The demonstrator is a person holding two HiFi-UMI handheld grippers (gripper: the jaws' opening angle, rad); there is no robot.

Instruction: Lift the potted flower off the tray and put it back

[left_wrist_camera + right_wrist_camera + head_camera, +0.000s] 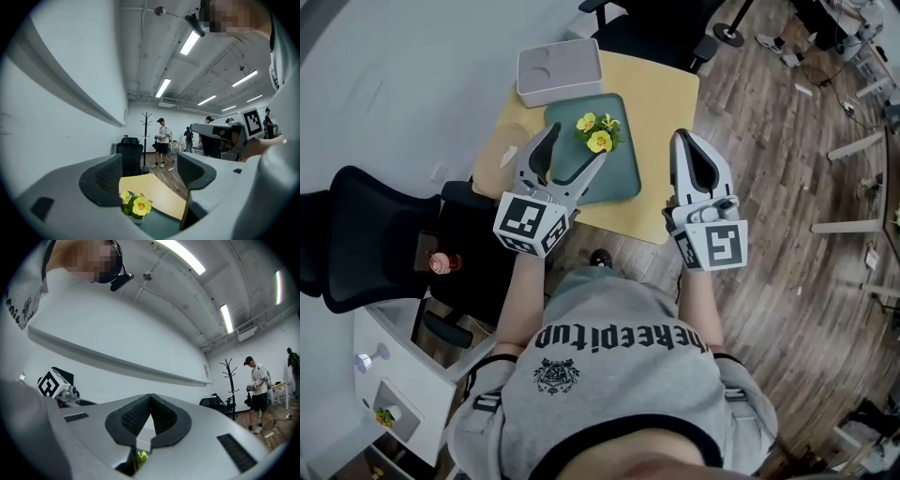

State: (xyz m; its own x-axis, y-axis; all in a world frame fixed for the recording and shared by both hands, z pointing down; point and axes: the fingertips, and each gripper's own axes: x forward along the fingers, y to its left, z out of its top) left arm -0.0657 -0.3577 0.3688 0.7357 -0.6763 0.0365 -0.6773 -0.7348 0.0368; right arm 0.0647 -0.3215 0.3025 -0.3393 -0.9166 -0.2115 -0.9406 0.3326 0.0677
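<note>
The potted flower (pixel 598 133), yellow blossoms over green leaves, stands on the dark teal tray (pixel 622 176) on a small yellow table (pixel 666 94). My left gripper (pixel 578 142) is open over the tray's near left part. Its fingertips flank the plant's near side without touching it. In the left gripper view the potted flower (pixel 136 205) shows low between the wide jaws, a little beyond them, on the tray (pixel 161 228). My right gripper (pixel 685 139) hovers right of the tray, shut and empty. The right gripper view shows its pads (pixel 140 414) meeting.
A white box (pixel 561 70) sits on the table behind the tray. A black office chair (pixel 366 234) and a white cabinet (pixel 398 375) are on the left. Another chair (pixel 652 28) is beyond the table. Several people and a coat rack (pixel 146 136) stand far off.
</note>
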